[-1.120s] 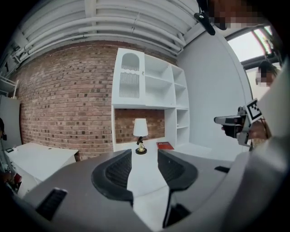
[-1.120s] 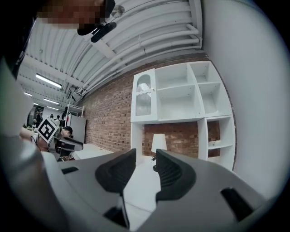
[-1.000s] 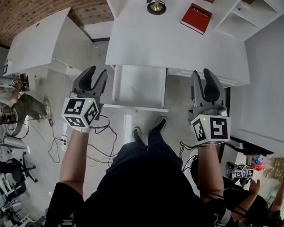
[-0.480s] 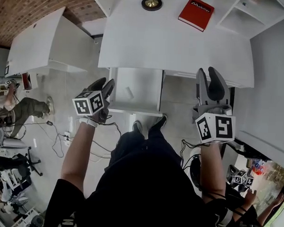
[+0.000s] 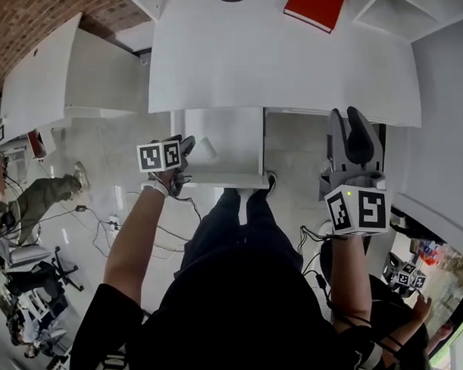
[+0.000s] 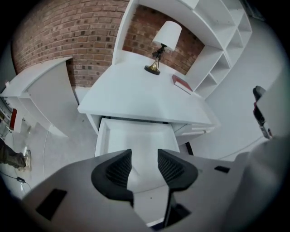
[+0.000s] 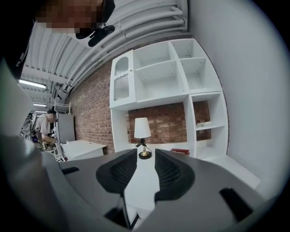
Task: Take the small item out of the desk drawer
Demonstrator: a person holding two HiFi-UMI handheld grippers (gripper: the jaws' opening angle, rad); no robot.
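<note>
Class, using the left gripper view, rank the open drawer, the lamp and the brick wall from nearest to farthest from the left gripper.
1. The drawer: open, just ahead of and below the left gripper.
2. The lamp: at the back of the desk top.
3. The brick wall: behind the desk, farthest.

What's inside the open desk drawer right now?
One small white item on the drawer floor, near its left wall. The left tool hides the front-left corner.
</note>
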